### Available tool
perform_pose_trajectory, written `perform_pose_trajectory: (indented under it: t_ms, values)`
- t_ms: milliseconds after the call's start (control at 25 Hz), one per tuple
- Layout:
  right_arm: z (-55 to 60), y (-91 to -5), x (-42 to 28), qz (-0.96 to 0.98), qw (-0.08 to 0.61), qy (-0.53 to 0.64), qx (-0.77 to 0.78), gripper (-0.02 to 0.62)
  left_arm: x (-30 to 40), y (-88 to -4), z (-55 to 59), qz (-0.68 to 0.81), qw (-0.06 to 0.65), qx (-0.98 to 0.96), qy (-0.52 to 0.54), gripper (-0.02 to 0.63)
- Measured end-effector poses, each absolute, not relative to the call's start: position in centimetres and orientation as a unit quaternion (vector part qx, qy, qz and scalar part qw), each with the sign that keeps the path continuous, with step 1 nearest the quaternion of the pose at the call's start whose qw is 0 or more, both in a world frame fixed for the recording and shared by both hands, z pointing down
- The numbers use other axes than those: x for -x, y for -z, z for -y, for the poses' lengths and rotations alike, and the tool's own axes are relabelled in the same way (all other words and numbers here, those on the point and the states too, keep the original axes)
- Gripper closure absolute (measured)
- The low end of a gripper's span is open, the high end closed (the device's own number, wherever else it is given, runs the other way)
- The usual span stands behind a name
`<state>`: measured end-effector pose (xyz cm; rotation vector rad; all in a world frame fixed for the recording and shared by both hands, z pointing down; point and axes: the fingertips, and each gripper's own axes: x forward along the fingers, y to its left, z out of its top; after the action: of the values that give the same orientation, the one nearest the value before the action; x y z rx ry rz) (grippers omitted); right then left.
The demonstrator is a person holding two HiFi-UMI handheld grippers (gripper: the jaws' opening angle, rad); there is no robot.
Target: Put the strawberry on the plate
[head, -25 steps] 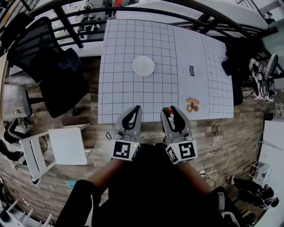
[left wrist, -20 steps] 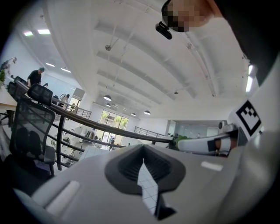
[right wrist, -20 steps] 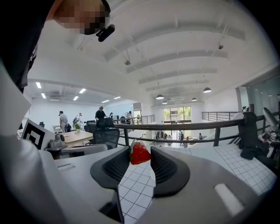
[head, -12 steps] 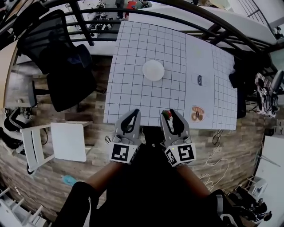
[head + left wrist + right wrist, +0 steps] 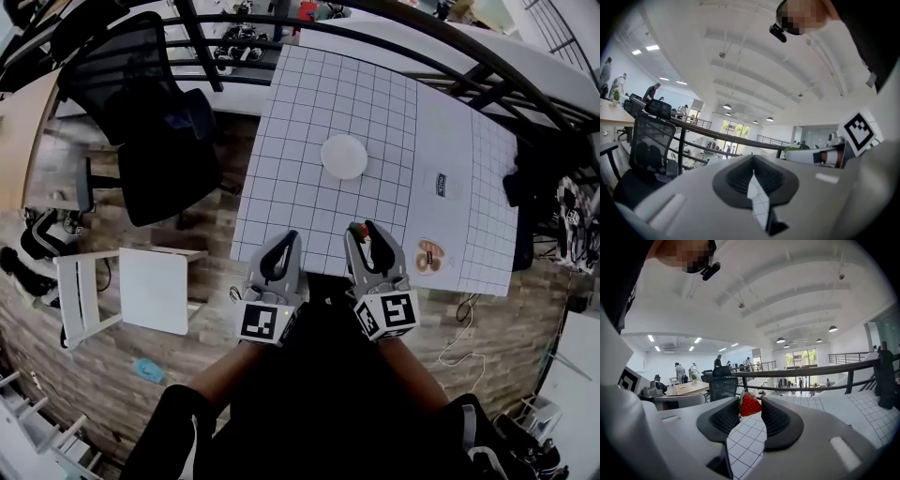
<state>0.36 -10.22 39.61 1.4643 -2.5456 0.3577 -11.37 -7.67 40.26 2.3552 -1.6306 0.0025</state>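
Still barely past the desk (image 5: 309, 112) edge, the right hand-held gripper (image 5: 362, 232) kept pinching the strawberry (image 5: 750, 405), plate (image 5: 344, 157) well ahead; the left hand-held gripper (image 5: 289, 235) stayed pressed together.

Red strawberry (image 5: 750, 404), green cap, in rt gripper (image 5: 361, 231)'s fingers (image 5: 778, 420); white round plate (image 5: 344, 157) at table (image 5: 309, 103) ctr, well apart

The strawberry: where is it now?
The strawberry is clamped at the right gripper's jaw tips, over the table's near side, short of the plate.
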Motion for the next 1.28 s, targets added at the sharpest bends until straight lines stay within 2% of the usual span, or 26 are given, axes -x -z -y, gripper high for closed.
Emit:
perform_pose_trajectory:
  t_ms: [400, 760, 1280]
  values:
    - [17.3, -42.3, -1.3, 0.858, 0.099, -0.146, -0.483, 0.446, 9.1, -41.0, 15.0, 0.559, 0.132, -0.819, -0.011, 0.598]
    - [23.2, -45.2, -2.3, 0.854, 0.118, -0.164, -0.480, 0.446, 6.4, -43.5, 19.1, 0.543, 0.154, -0.825, -0.030, 0.598]
    - [29.4, -53.2, -4.8, 0.833, 0.165, -0.205, -0.487, 0.445, 3.1, -46.2, 22.0, 0.537, 0.174, -0.824, -0.056, 0.598]
